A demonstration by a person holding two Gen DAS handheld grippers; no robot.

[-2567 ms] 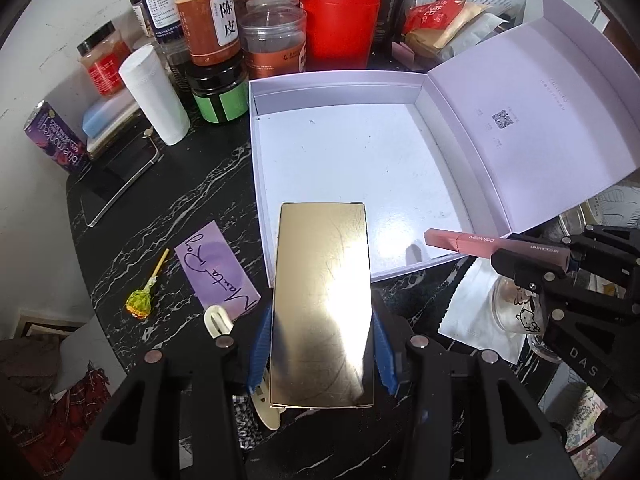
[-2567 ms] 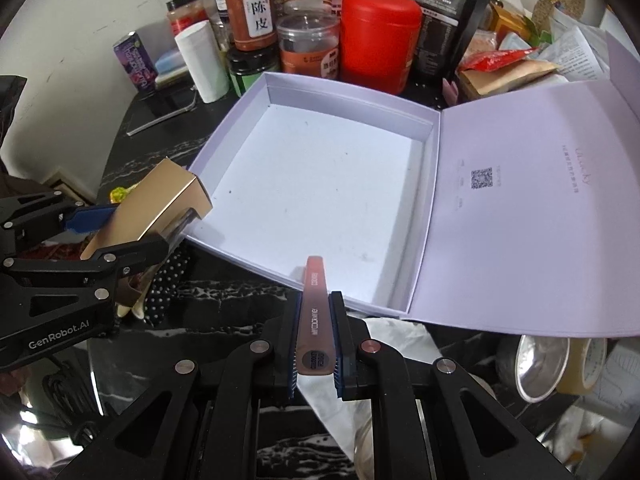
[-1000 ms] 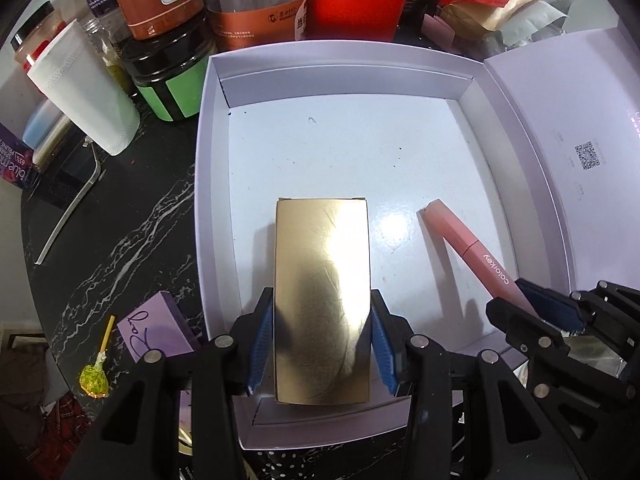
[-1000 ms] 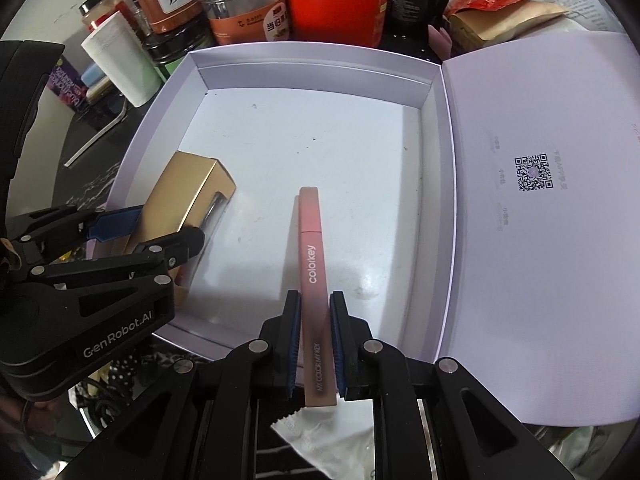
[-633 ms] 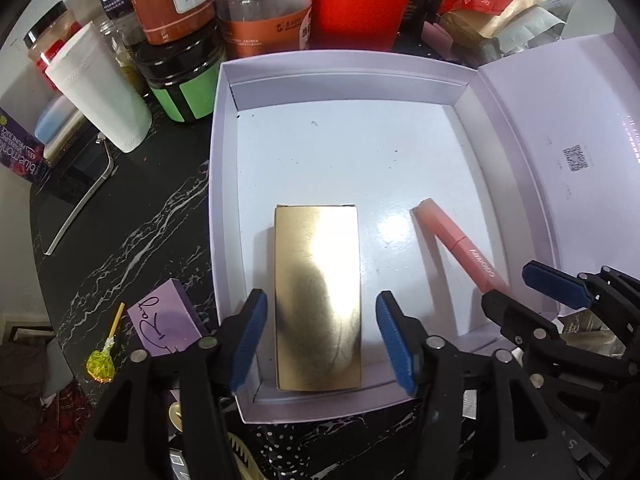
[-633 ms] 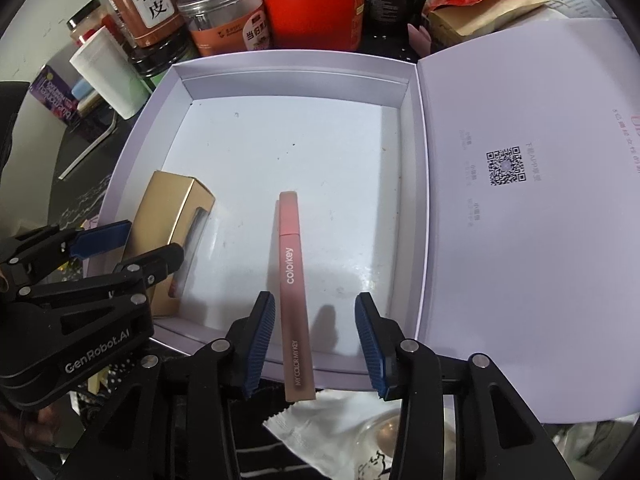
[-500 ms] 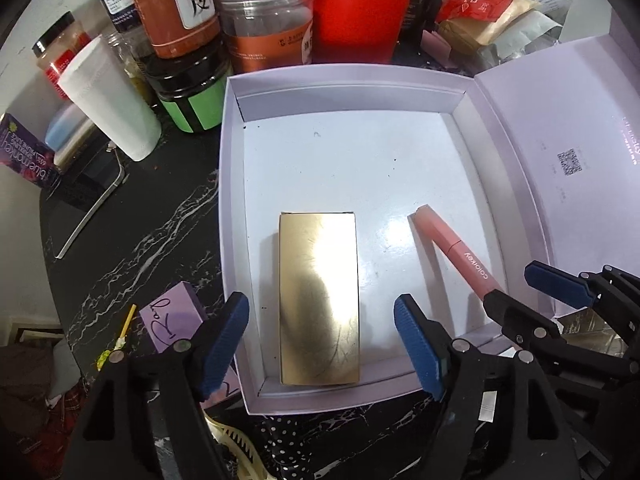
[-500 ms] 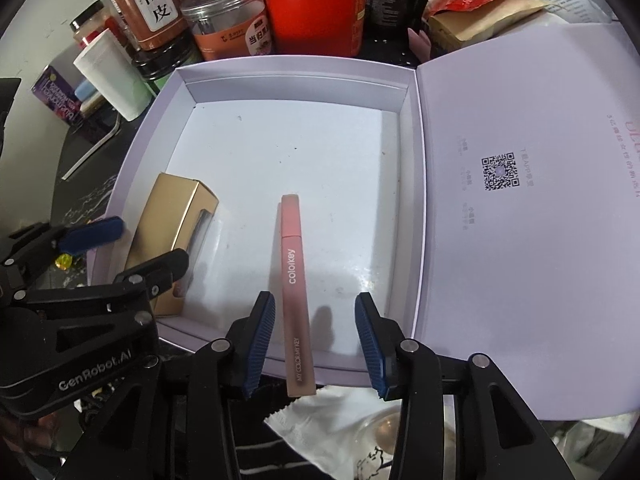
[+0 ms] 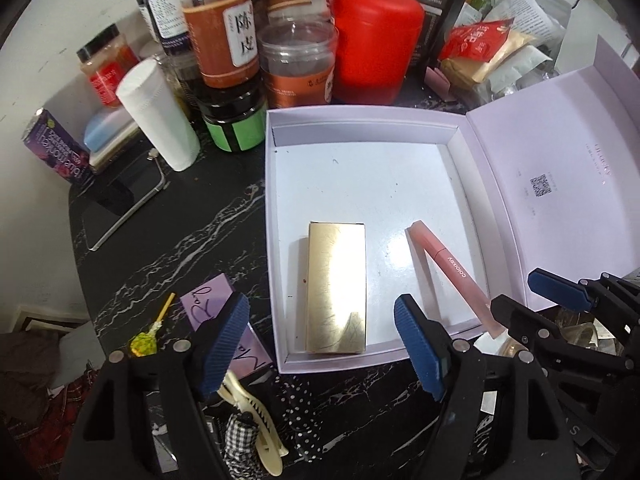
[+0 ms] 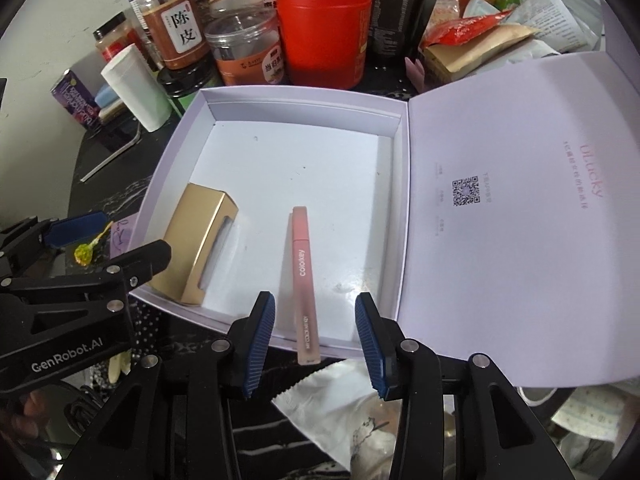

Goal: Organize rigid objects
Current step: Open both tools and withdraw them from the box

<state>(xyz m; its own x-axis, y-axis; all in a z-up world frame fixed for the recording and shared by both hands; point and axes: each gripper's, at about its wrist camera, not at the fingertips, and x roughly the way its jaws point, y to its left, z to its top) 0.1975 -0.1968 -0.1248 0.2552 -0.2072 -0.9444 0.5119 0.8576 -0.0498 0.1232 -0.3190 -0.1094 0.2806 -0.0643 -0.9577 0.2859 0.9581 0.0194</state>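
Left gripper (image 9: 322, 344): black frame, ribbed blue pads (image 9: 222, 344); jaws spread wide, gripping nothing. They opened during the last second, before the last half second. The near end of the gold carton lies below the gap, clear of both pads.
Right gripper (image 10: 316, 344): same build; jaws parted, gripping nothing. They too opened early in the last second. The near end of the pink tube lies below the gap, touching neither pad.
Gold carton (image 9: 337, 286): glossy gold rectangular cardboard carton, lying flat inside the box at 7 o'clock of its floor, long side running 6 to 12. The right wrist view shows a window cut in its side.
Pink tube (image 10: 303, 280): slim matte pink cosmetic tube with white lettering, lying at 5 o'clock of the box floor, beside the carton and apart from it. Its near end rests on the front rim and overhangs it.
Box (image 10: 188, 120): shallow pale lilac cardboard box with white floor, on a black white-veined marble tabletop (image 9: 168, 232).
Lid (image 10: 520, 220): hinged lilac lid, folded open at 3 o'clock of the box, a QR code printed inside.
Items at 9 o'clock of the box: purple card with handwriting (image 9: 208, 300), yellow-wrapped lollipop (image 9: 144, 342), white paper-wrapped cylinder (image 9: 158, 114).
Items at 12 o'clock: red cylindrical canister (image 10: 324, 28), clear plastic jars with brown contents (image 10: 248, 50), green-labelled black jar (image 9: 236, 126), all close behind the rear wall.
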